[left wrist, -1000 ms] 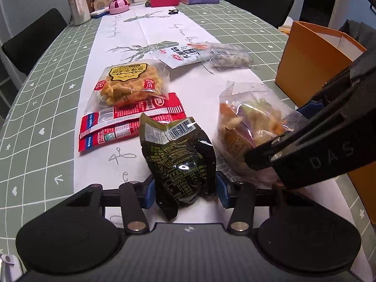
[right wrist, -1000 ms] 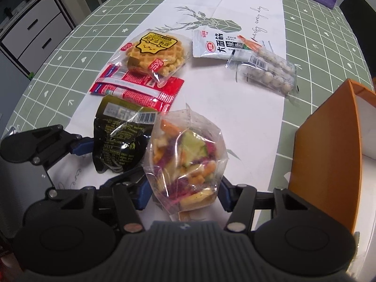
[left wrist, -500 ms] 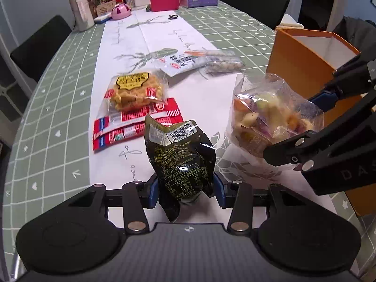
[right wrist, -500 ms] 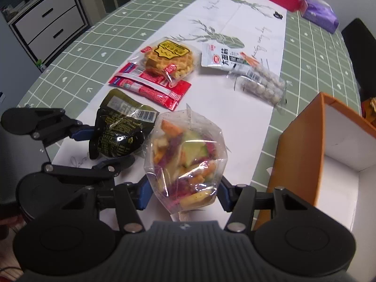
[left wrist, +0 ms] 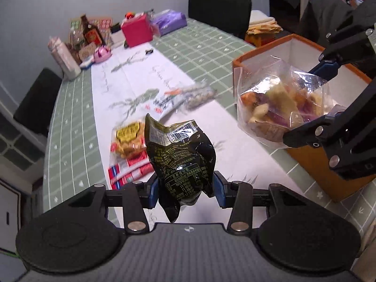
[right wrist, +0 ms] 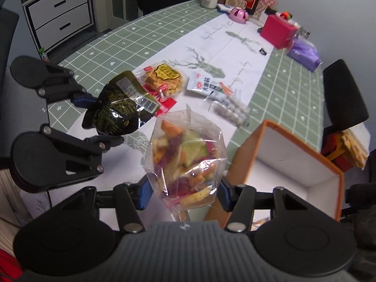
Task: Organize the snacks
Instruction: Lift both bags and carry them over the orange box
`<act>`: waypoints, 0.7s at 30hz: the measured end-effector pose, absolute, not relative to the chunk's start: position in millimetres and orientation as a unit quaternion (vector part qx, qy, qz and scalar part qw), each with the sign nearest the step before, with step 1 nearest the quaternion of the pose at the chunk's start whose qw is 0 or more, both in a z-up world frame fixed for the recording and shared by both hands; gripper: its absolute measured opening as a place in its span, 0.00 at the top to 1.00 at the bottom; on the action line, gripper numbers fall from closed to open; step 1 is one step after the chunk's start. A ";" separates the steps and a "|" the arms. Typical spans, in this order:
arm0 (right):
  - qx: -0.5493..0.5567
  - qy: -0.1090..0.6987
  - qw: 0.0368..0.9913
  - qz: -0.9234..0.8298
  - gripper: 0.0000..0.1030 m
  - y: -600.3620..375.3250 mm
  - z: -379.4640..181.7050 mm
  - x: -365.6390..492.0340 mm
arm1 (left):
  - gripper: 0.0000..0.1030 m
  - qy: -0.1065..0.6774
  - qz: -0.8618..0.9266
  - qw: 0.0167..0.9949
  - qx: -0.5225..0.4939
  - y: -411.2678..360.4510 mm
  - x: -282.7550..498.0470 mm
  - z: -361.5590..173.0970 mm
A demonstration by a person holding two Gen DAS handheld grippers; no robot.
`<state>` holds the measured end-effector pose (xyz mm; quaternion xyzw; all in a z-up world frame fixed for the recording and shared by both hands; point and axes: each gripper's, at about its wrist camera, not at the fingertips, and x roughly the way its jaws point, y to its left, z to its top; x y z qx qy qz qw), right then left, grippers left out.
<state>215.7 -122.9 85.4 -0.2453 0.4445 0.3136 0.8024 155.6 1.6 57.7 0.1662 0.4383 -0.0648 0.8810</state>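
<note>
Left gripper (left wrist: 185, 191) is clamped on a dark green foil snack pack (left wrist: 182, 155), blue pads pressing both sides, and the pack sticks up at the bottom middle of the left wrist view, clear of the table. In the right wrist view the same pack (right wrist: 119, 111) sits at middle left between the left gripper's fingers.

Right gripper (right wrist: 184, 196) is pinched on a clear bag of mixed veggie chips (right wrist: 188, 162), which stands up in the lower center of its view. From the left camera that bag (left wrist: 279, 103) hangs at the right side of the frame, in front of the orange box (left wrist: 312, 162), and looks raised off the table.

The orange box (right wrist: 291, 162) is open on top with a white inside, lower right of the right wrist view.

Farther out on the white table runner (right wrist: 211, 44): a waffle pack (right wrist: 164, 77), red sausage sticks (right wrist: 164, 104) partly hidden under it, a white packet (right wrist: 204, 84), and a clear pack of small round balls (right wrist: 231, 110), all lying flat near the frame's center. A pink box (right wrist: 278, 31) sits at upper right.
</note>
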 end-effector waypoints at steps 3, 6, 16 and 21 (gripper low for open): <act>-0.251 0.428 0.814 0.302 0.47 -140.5 100.0 213.2 | 0.50 0.417 -0.076 0.887 0.185 -16.5 156.3 76.3; -0.255 0.419 0.824 0.285 0.47 -159.7 107.9 213.0 | 0.50 0.399 -0.091 0.891 0.197 -36.9 158.4 89.6; -0.238 0.449 0.834 0.214 0.47 -232.5 85.4 230.0 | 0.50 0.384 -0.166 0.874 0.247 -114.9 174.7 89.4; -0.223 0.474 0.830 0.191 0.47 -261.5 61.1 241.8 | 0.50 0.387 -0.196 0.860 0.267 -148.4 190.8 73.9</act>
